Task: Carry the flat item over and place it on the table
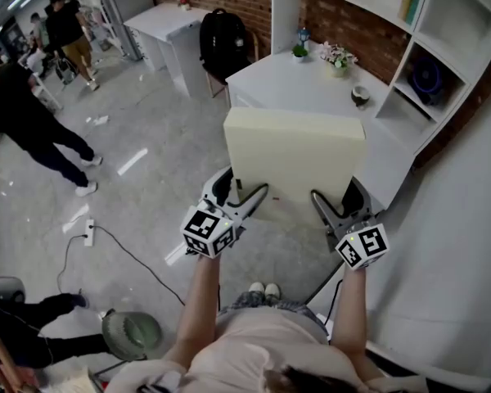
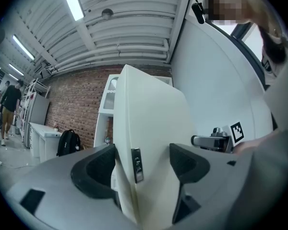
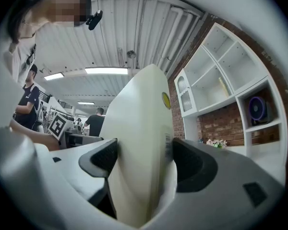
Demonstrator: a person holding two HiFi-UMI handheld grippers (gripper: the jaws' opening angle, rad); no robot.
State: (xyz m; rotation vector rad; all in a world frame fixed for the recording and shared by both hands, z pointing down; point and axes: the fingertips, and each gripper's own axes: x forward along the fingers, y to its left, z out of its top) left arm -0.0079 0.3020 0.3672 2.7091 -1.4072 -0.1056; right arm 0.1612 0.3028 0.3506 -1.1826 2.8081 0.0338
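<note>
A flat cream-coloured panel (image 1: 295,158) hangs in the air in front of me, over the floor and the near edge of the white table (image 1: 282,80). My left gripper (image 1: 241,196) is shut on its near left edge. My right gripper (image 1: 340,201) is shut on its near right edge. In the left gripper view the panel (image 2: 153,128) stands edge-on between the jaws of the left gripper (image 2: 141,159), with a small label on its rim. The right gripper view shows the panel (image 3: 139,143) wedged between the jaws of the right gripper (image 3: 141,159), a yellow sticker near its top.
The table carries a flower pot (image 1: 337,58), a small plant (image 1: 299,50) and a bowl (image 1: 360,95). White shelves (image 1: 442,64) rise at the right. A black backpack (image 1: 225,39) sits behind the table. People (image 1: 24,121) walk at the left; a cable and power strip (image 1: 88,232) lie on the floor.
</note>
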